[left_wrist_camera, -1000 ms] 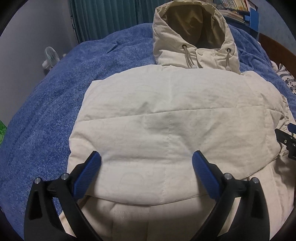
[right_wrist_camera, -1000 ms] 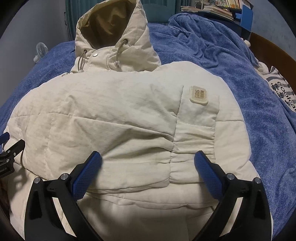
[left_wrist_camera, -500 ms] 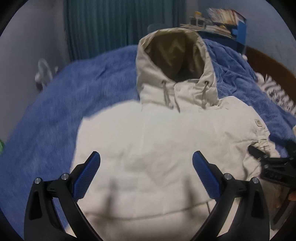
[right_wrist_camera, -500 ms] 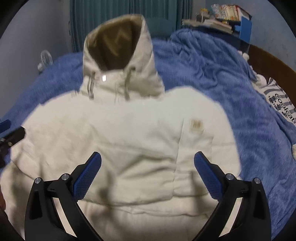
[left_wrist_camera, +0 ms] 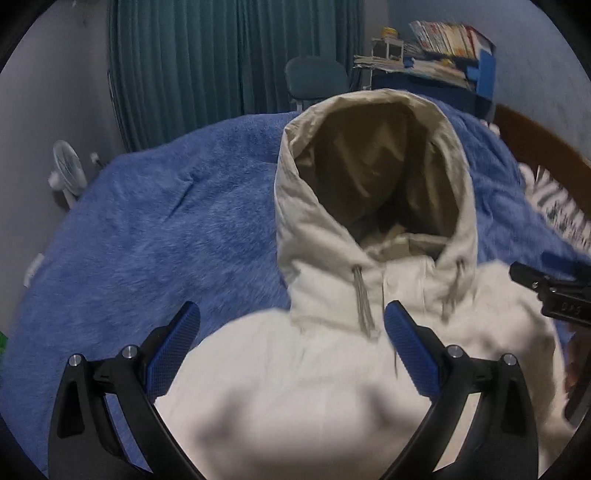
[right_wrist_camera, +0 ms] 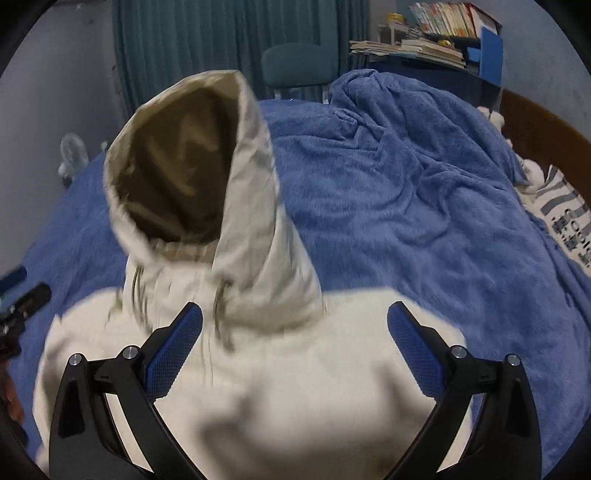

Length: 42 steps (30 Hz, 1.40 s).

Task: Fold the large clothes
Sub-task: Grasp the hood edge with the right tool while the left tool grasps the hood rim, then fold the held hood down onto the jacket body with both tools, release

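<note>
A cream padded jacket (left_wrist_camera: pixel 314 387) lies folded on a blue blanket, also in the right wrist view (right_wrist_camera: pixel 295 387). Its hood (left_wrist_camera: pixel 373 184) with tan lining stands open at the far end and shows in the right wrist view (right_wrist_camera: pixel 184 166) too. My left gripper (left_wrist_camera: pixel 291 332) is open and empty above the jacket's left shoulder, near the hood's base. My right gripper (right_wrist_camera: pixel 294 332) is open and empty above the right shoulder. The right gripper shows at the left view's right edge (left_wrist_camera: pixel 554 291); the left gripper shows at the right view's left edge (right_wrist_camera: pixel 22 306).
The blue blanket (left_wrist_camera: pixel 166 229) covers the bed around the jacket, bunched at the far right (right_wrist_camera: pixel 406 166). A striped pillow (right_wrist_camera: pixel 565 221) lies by the wooden headboard (left_wrist_camera: pixel 535 147). A small fan (left_wrist_camera: pixel 68 177), teal curtains (left_wrist_camera: pixel 229 55), a chair (right_wrist_camera: pixel 299 66) and a book-laden shelf (right_wrist_camera: pixel 443 33) stand beyond.
Both grippers have moved forward over the jacket from its lower body to the shoulders, so the hood now looms large. Both stay open.
</note>
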Available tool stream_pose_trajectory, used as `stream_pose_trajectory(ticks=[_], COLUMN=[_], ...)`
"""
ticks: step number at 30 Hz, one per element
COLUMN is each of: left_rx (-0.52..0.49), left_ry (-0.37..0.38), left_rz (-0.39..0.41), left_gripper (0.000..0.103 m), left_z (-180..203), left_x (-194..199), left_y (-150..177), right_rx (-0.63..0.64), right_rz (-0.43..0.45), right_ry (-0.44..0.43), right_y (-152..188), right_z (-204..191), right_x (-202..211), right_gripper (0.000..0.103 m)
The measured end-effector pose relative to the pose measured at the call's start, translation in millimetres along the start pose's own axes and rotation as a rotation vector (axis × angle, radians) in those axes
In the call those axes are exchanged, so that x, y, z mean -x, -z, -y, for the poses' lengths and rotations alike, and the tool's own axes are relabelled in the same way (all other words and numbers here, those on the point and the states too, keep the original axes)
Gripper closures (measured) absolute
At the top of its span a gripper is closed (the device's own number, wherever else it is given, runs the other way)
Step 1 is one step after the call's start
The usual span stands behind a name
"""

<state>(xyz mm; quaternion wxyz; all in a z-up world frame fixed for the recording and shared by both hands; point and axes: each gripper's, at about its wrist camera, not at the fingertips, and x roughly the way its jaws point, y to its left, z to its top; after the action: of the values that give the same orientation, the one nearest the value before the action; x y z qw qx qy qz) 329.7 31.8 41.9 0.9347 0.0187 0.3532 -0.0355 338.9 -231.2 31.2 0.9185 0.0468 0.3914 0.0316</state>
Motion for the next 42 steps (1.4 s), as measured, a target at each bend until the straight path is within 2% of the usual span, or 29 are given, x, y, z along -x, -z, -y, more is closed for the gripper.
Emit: stream_pose_trajectory(ticks=[7,9,12,14,16,17,23,25,28,29,30,31,32,34,37,42], left_rx=[-0.038,-0.064,-0.103,-0.128,-0.143,-0.148,-0.055,-0.077,-0.159,-0.184,-0.196,-0.205,-0.212,-0.210,-0.213,-0.126], left_ry=[-0.057,-0.074,-0.082,-0.085,-0.075,-0.073,-0.087,-0.100,-0.190,-0.187,-0.145,-0.123,-0.104,-0.034,-0.032,0.029], left_rz=[0.011,0.023,0.028,0.018,0.025,0.038,0.034,0.073,0.134,0.149,0.139,0.116,0.086,0.069,0.098,0.132], left_gripper=[0.008,0.008,0.008,0.008,0.008,0.009,0.021,0.021,0.022,0.038,0.047,0.076,0.090,0.095,0.097,0.097], left_z=[0.2,3.3,9.6,15.1,20.0,22.1,9.5,8.2,12.4,13.4,13.1,13.2,13.6,13.5,14.1,11.2], left_x=[-55.1,-62.9,-74.7,-81.9,-84.8,-84.8,-90.6,-82.0,-67.9,-61.2,-57.1,-54.4,-49.8,-29.8,13.0,81.9], left_y=[-38.4,-44.9,-54.5,-59.7,-64.2,-66.2,-74.2,-73.3,-71.2,-69.8,-69.1,-67.2,-62.5,-49.7,-26.5,26.9], right_rx=[-0.027,-0.035,-0.066,-0.047,-0.019,-0.012,0.061,0.099,0.128,0.134,0.139,0.142,0.134,0.093,0.044,-0.035], right_rz=[0.076,0.080,0.057,0.046,0.058,0.069,0.141,0.149,0.156,0.160,0.164,0.164,0.157,0.133,0.107,0.113], right_ry=[-0.079,-0.073,-0.099,-0.109,-0.115,-0.123,-0.149,-0.170,-0.191,-0.190,-0.186,-0.180,-0.174,-0.180,-0.173,-0.174], right_y=[-52.1,-62.3,-70.7,-70.2,-63.6,-60.3,-36.1,-24.6,-12.5,-8.0,-5.3,-1.9,2.8,10.7,24.9,67.4], right_z=[-19.1,-22.6,-25.2,-29.2,-32.2,-32.6,-30.0,-31.2,-31.1,-31.2,-31.6,-31.9,-31.4,-27.1,-22.6,-17.0], right_x=[-37.9,-51.0,-71.0,-79.2,-78.6,-75.2,-36.4,-23.4,-7.1,-1.5,1.7,4.8,8.8,14.9,33.8,77.8], right_gripper=[0.007,0.017,0.042,0.077,0.090,0.092,0.095,0.095,0.095,0.095,0.095,0.095,0.095,0.095,0.095,0.095])
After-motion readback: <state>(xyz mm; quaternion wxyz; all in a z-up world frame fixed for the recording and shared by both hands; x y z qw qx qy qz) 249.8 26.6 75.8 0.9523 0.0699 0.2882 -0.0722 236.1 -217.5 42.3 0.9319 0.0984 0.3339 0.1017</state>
